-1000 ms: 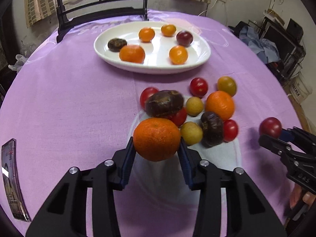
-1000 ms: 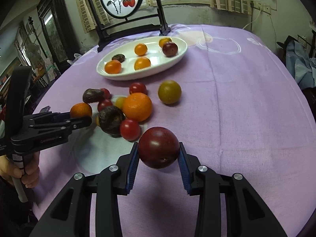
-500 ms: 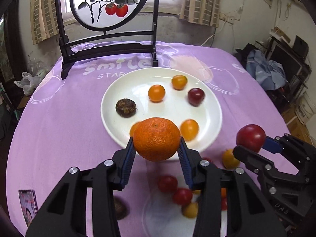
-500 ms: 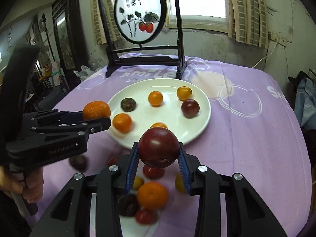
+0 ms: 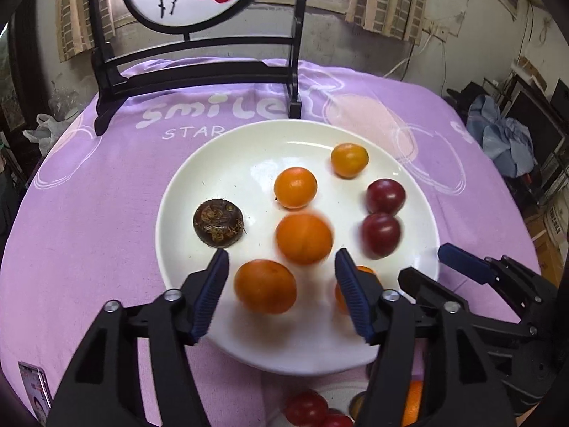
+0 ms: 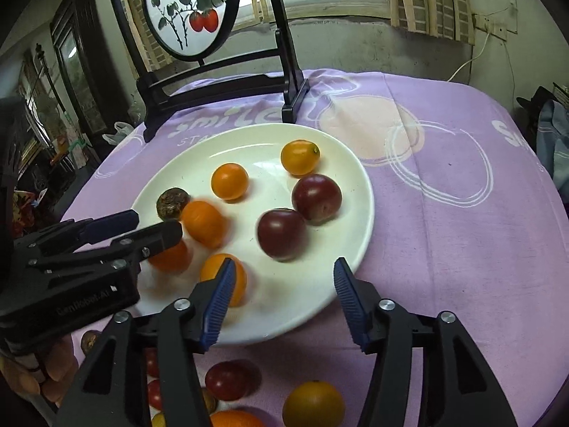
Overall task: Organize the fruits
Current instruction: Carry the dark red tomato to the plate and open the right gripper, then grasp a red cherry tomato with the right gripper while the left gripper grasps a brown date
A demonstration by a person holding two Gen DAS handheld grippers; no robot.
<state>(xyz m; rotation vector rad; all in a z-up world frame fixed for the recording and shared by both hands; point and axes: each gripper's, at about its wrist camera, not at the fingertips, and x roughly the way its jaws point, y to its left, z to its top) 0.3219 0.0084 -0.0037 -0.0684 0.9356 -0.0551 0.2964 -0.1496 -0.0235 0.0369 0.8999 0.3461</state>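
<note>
A white plate (image 5: 220, 163) (image 6: 355, 178) on the purple cloth holds several fruits. My left gripper (image 5: 281, 295) is open over the plate's near side; a blurred mandarin (image 5: 304, 238) (image 6: 203, 223) lies just past its fingertips. My right gripper (image 6: 282, 293) is open over the plate's near right rim; a blurred dark red plum (image 6: 281, 233) (image 5: 380, 235) lies just beyond it. Other oranges (image 5: 295, 187), a second plum (image 6: 316, 197) and a brown water chestnut (image 5: 218, 222) rest on the plate.
Loose fruits lie on the cloth below the plate: red tomatoes (image 6: 225, 380), a yellow-green one (image 6: 313, 404), an orange (image 6: 233, 420). A black wooden stand with a round painted screen (image 6: 192, 10) stands behind the plate. A phone (image 5: 33, 391) lies at the near left.
Both grippers have opened over the plate. The mandarin left my left gripper and the dark red plum left my right gripper; both now lie on the plate, blurred.
</note>
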